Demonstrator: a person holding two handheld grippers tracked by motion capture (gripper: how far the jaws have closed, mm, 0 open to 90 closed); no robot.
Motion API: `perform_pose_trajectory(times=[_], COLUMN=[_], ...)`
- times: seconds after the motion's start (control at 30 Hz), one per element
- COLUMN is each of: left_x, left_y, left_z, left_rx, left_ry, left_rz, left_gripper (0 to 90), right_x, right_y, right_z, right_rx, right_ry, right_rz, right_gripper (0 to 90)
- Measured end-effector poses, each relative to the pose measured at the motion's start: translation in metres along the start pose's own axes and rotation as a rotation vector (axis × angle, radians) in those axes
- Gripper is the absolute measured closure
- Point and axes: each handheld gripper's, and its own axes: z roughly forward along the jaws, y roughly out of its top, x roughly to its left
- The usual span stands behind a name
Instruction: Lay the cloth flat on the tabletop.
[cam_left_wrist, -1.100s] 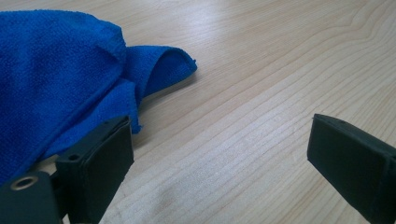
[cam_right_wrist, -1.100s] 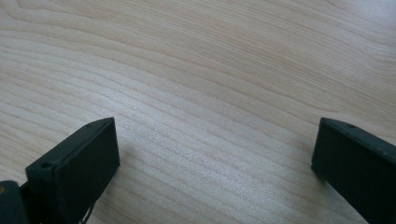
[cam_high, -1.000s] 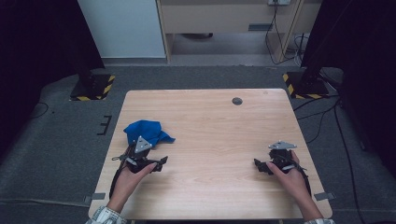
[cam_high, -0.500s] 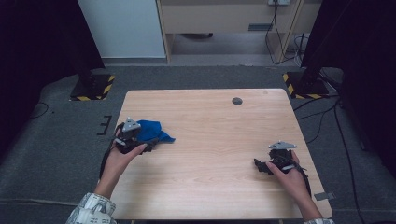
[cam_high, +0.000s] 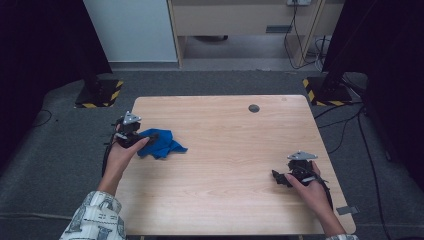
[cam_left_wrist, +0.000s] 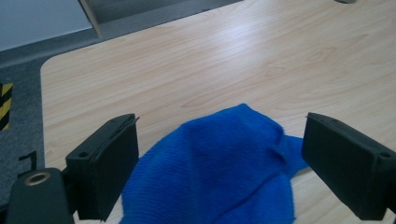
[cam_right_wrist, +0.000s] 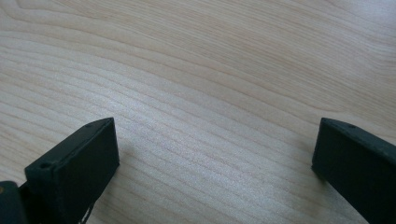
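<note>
**A:** How far along does the work with the blue cloth (cam_high: 161, 143) look?

**B:** Barely begun, I'd judge. The cloth lies crumpled in a heap near the left edge of the wooden table (cam_high: 235, 165), about midway between near and far. Nothing about it is spread, folded or lifted yet. The grasp itself is what's left, and whatever follows it.

**A:** And the left gripper (cam_high: 146, 138)?

**B:** It sits right at the cloth's left side, pointing across it. In the left gripper view the two black jaws stand wide apart with the bunched cloth (cam_left_wrist: 219, 172) rising between them. The fabric looks to brush the inner face of the left-hand jaw, though I can't tell for sure whether it touches; a gap shows on the other side. Nothing is pinched.

**A:** The right gripper (cam_high: 278, 178)?

**B:** Low over the near right part of the table, well apart from the cloth. Its own view shows the jaws spread wide with only bare wood grain (cam_right_wrist: 210, 116) between them, so it holds nothing.

**A:** Anything else on the table?

**B:** A small dark round hole (cam_high: 254, 108) toward the far side.
</note>
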Motion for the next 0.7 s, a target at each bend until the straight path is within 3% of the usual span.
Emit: perform_pose_trajectory(times=[0.27,0.33,0.4,0.57,0.7], left_x=[0.014,0.019,0.020,0.023,0.023], left_y=[-0.016,-0.026,-0.032,-0.040,-0.044], left_z=[0.009,0.014,0.018,0.022,0.029], left_rx=[0.023,0.030,0.056,0.048,0.076], left_ry=[0.021,0.021,0.027,0.031,0.027], left_rz=[-0.023,-0.038,-0.036,-0.064,-0.065], left_gripper=[9.3,9.2,8.7,8.4,8.1], right_x=[0.000,0.000,0.000,0.000,0.000], right_y=[0.000,0.000,0.000,0.000,0.000], right_z=[0.000,0.000,0.000,0.000,0.000], right_rx=[0.000,0.001,0.001,0.001,0.001], right_ry=[0.000,0.000,0.000,0.001,0.001], right_rz=[0.001,0.001,0.001,0.001,0.001], right_gripper=[0.6,0.6,0.6,0.6,0.6])
